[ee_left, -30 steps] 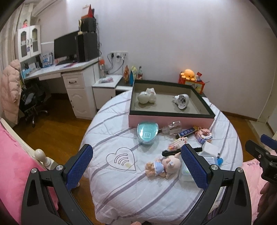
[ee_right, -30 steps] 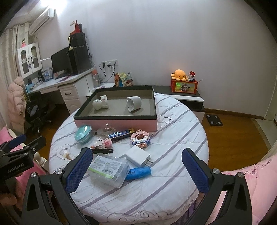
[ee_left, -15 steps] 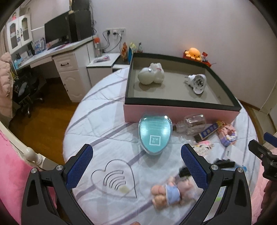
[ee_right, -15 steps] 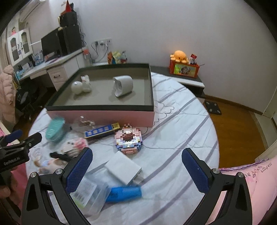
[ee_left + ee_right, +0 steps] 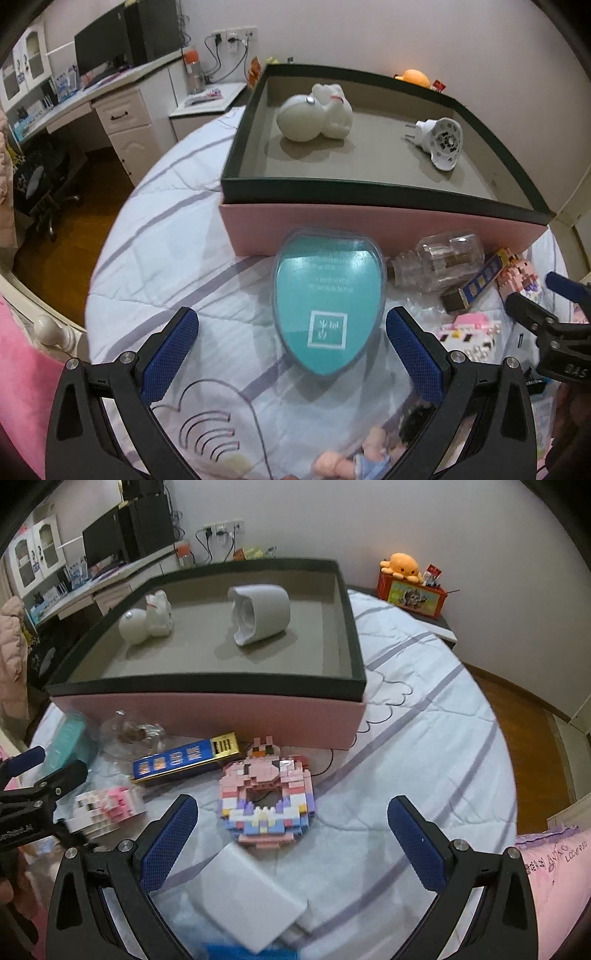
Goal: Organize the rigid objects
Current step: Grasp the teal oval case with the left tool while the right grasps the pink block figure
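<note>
Hovering spread wide, left gripper (image 5: 291,332) frames the glossy teal teardrop case (image 5: 328,301) – it lies on quilted bedding at 6 o'clock of the pink tray (image 5: 384,230). Right gripper (image 5: 291,821), also released, hangs over the knobbly brick donut (image 5: 266,799) – holding nothing.

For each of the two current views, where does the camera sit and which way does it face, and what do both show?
Left wrist: sits on the left hand-held gripper, looking forward and down at the teal case between its open fingers, the tray beyond; the right hand-held gripper shows at the right edge.
Right wrist: sits on the right hand-held gripper, facing the brick donut and white box; the left hand-held gripper shows at the left edge.
Shared: the tray, its white bunny figure, the blue box, the glass bottle.
</note>
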Demonstrator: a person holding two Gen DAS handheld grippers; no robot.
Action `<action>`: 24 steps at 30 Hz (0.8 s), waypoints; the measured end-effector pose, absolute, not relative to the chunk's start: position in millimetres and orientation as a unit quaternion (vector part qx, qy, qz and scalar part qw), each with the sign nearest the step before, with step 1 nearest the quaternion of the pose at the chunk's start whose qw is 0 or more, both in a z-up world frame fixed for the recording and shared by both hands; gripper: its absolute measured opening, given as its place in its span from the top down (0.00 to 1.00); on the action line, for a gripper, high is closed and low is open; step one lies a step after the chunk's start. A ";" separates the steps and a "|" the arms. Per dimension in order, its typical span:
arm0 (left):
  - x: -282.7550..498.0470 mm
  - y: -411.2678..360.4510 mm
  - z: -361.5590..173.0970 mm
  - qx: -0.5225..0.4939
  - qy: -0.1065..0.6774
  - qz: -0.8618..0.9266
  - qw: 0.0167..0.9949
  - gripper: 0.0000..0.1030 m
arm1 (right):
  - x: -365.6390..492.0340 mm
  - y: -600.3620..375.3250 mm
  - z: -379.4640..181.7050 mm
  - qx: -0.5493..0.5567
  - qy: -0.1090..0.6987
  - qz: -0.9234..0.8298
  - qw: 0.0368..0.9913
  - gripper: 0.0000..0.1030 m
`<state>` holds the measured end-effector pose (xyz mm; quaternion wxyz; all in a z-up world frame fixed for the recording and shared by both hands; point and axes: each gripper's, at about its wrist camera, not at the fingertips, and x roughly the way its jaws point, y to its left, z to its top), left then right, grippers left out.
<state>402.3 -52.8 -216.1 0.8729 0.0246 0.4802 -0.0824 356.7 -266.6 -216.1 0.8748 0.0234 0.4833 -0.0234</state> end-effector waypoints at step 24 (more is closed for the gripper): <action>373.6 -37.2 -187.9 0.000 0.444 -0.120 0.888 0.46 | 326.3 -266.0 -181.6 0.035 0.434 -0.005 0.900 0.46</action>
